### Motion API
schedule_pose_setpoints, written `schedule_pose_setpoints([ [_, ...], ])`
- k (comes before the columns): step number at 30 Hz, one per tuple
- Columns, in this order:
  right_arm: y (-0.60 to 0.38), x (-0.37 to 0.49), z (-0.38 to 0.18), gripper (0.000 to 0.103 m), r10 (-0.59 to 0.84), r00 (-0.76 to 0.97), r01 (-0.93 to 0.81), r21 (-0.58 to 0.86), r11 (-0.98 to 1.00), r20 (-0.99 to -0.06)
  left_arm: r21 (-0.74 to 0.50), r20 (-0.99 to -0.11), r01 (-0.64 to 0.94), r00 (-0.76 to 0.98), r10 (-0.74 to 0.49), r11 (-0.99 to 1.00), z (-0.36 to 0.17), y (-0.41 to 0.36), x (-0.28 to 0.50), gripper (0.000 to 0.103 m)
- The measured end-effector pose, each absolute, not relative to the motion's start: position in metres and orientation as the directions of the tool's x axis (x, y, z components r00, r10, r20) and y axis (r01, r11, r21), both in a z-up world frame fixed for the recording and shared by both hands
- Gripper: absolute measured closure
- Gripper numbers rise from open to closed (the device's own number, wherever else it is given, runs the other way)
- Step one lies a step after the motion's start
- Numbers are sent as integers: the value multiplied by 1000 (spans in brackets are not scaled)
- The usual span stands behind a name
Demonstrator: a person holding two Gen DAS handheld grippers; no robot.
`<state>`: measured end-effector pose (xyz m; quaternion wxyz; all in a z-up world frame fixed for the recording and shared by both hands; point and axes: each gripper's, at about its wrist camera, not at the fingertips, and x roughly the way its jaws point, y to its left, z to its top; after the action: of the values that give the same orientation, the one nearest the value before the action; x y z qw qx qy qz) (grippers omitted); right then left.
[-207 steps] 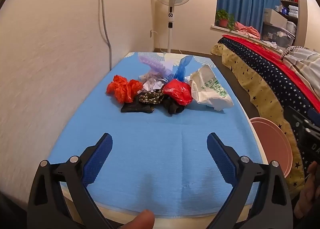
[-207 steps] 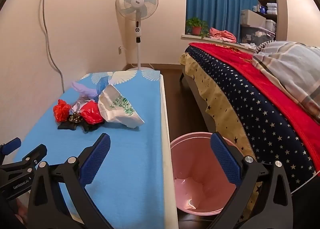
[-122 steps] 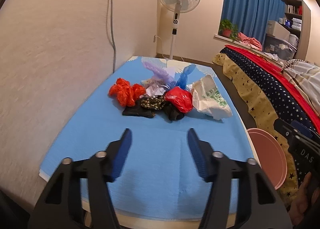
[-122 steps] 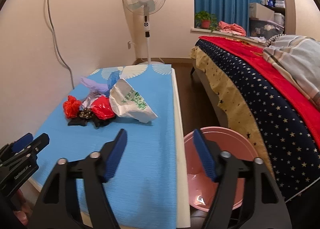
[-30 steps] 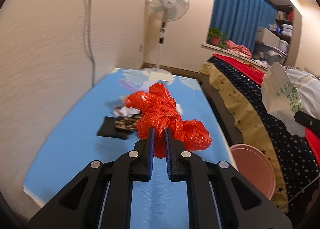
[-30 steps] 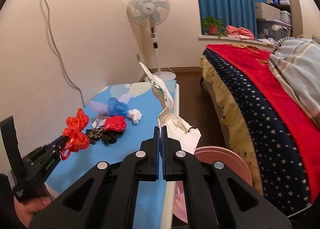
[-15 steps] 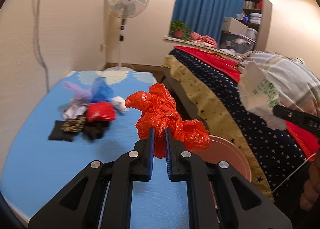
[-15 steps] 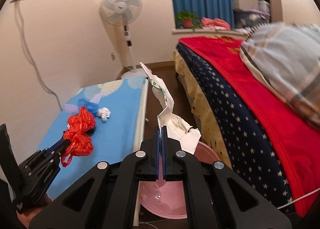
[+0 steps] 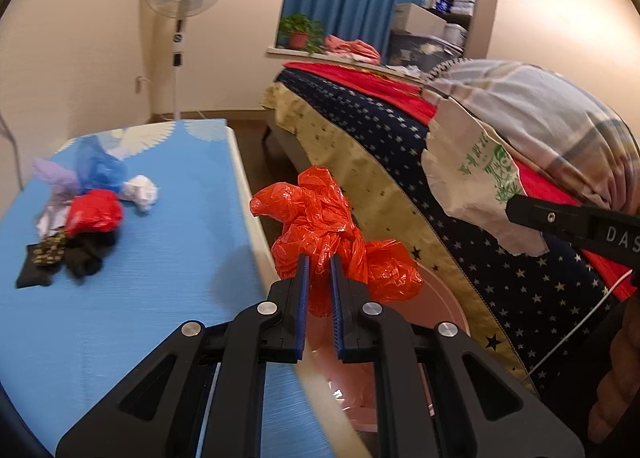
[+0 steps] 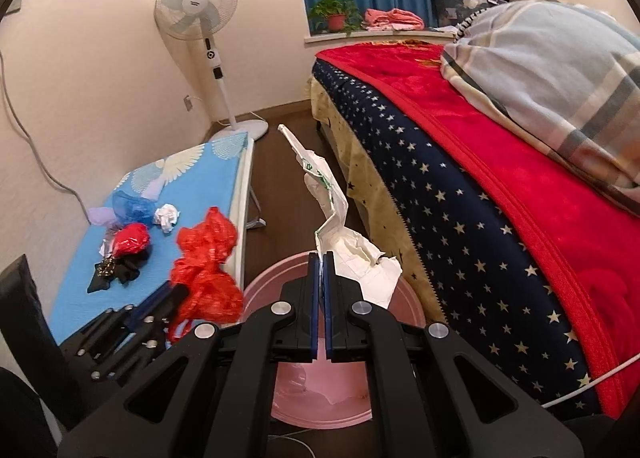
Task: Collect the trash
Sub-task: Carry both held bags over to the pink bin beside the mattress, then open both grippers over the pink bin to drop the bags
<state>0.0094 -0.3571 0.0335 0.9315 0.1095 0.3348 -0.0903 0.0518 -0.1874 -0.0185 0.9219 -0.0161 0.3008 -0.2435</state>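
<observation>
My left gripper (image 9: 319, 262) is shut on a crumpled orange-red plastic bag (image 9: 320, 218), held at the table's right edge over the near rim of the pink bin (image 9: 444, 310). My right gripper (image 10: 320, 258) is shut on a white plastic bag with green print (image 10: 352, 254), hanging above the pink bin (image 10: 404, 298) on the floor. The right wrist view also shows the orange-red bag (image 10: 208, 258) at lower left; the white bag (image 9: 476, 182) appears at right in the left wrist view. More trash lies on the blue table (image 9: 180, 258): a red bag (image 9: 94, 212), blue bag (image 9: 100, 168), white paper ball (image 9: 140, 190), dark scraps (image 9: 60, 258).
A bed (image 10: 480, 162) with a starred navy and red cover stands right of the bin, with a narrow strip of wood floor (image 10: 280, 162) between it and the table. A standing fan (image 10: 196, 10) is at the far wall. A person's hand (image 9: 616, 378) shows at lower right.
Both grippers lifted their bags off the table and swung right and down toward the pink bin. The white bag and the orange-red bag now hang at the bin, away from the pile.
</observation>
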Motion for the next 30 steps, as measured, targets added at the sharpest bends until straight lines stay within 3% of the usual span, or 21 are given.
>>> schedule_pose_setpoints([
  [17,-359,10,29,98,-132,746,268,114,957,-653,-230,-583,493,621,-524,839,-37,-206,68,91],
  [18,-359,10,29,94,-140,743,275,109,955,-655,-223,-587,489,623,-517,843,-38,-206,68,89],
  [20,-361,9,29,80,-150,742,289,111,951,-654,-228,-588,481,625,-514,846,-38,-205,68,71],
  [22,-362,8,30,58,-166,743,303,105,947,-649,-250,-585,466,626,-516,849,-37,-199,71,64],
  [30,-355,6,35,57,-194,755,305,73,950,-627,-305,-580,389,649,-493,869,-35,-169,75,64],
])
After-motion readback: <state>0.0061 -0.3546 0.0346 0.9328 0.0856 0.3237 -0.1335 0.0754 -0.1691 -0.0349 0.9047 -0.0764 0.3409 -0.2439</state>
